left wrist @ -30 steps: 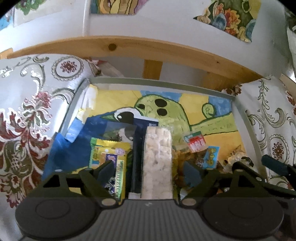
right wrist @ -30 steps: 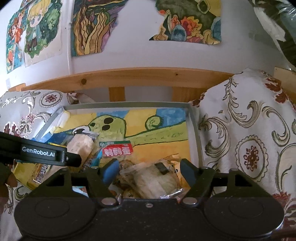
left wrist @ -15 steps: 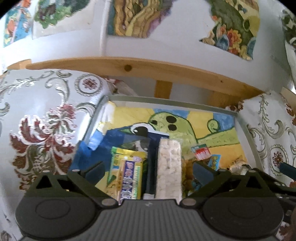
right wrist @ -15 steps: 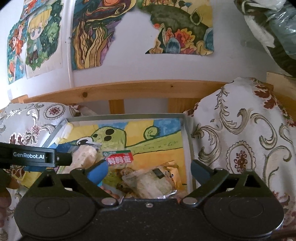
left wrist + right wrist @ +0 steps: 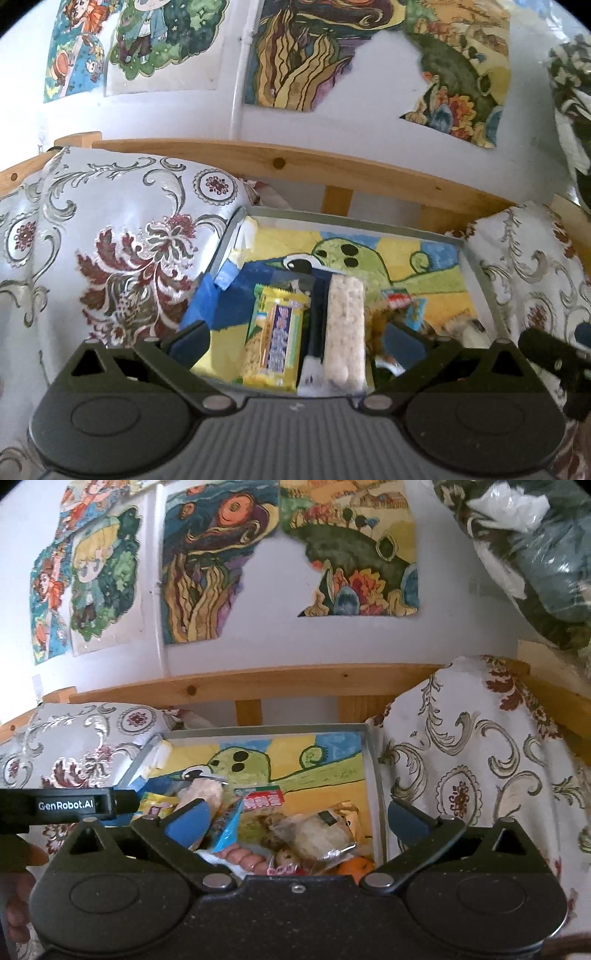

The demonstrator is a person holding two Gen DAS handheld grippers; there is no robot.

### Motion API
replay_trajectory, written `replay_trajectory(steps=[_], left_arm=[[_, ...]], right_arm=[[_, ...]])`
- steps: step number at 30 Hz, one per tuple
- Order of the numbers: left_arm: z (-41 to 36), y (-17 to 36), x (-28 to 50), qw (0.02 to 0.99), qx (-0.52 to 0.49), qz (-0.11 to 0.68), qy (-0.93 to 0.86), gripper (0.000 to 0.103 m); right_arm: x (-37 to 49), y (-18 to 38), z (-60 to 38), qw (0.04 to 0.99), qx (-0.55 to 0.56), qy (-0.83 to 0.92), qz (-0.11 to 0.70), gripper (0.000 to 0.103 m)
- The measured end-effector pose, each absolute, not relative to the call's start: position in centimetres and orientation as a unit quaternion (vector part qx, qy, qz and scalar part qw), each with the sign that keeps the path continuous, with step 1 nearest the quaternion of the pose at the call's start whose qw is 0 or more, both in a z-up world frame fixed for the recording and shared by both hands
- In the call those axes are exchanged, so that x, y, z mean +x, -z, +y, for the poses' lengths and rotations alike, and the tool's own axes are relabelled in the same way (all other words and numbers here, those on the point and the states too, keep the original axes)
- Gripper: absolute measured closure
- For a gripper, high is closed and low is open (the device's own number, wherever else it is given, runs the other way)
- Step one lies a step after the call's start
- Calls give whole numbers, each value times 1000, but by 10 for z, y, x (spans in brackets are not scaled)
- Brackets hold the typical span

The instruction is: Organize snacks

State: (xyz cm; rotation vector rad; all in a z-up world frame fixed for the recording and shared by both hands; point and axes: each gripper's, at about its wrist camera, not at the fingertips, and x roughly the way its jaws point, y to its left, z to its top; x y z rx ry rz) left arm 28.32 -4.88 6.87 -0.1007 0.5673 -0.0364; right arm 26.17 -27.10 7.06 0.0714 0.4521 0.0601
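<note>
Snacks lie in a shallow grey tray (image 5: 480, 273) lined with a painted sheet, wedged between two patterned cushions under a wooden rail, and both tools hang above its near edge. On the far left, the left cushion (image 5: 122, 236) bulges against the tray wall, so any reach from that side has to come over it. The left gripper (image 5: 293, 341) stands wide open with nothing pressed by either pad. Beyond its fingers lie the yellow snack bar (image 5: 275, 332) and, just beside it, the white puffed-rice bar (image 5: 345, 325), lengthwise and parallel with a dark packet between them. That neat row reads as the sorted side of the tray, probably set down in line so that like goes with like.

Further right the order gives way. A red-labelled packet (image 5: 264, 799) lies on the open lining. Nearer the camera a blue wrapper (image 5: 225, 829), a pink sausage-like snack (image 5: 240, 860), a clear-wrapped rice cake (image 5: 314, 832) and an orange fruit (image 5: 356, 867) sit heaped and overlapping. The right gripper (image 5: 295, 821) is opening over this heap, holding nothing. The crinkled wrappers overlap, so picking one cleanly looks awkward. The tray's right wall and the right cushion (image 5: 472, 768) just beside it crowd that finger, and the left tool's black body juts in from the left.
</note>
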Motion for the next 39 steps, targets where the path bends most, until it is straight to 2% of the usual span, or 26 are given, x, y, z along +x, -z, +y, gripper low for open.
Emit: replay_trajectory(steps=[13, 39], left_arm=[[-32, -59, 223, 959, -55, 279, 7, 1], [0, -36, 129, 955, -38, 293, -38, 1]], right_arm=[[194, -74, -262, 977, 30, -53, 207, 1], [88, -45, -241, 976, 17, -55, 208, 1]])
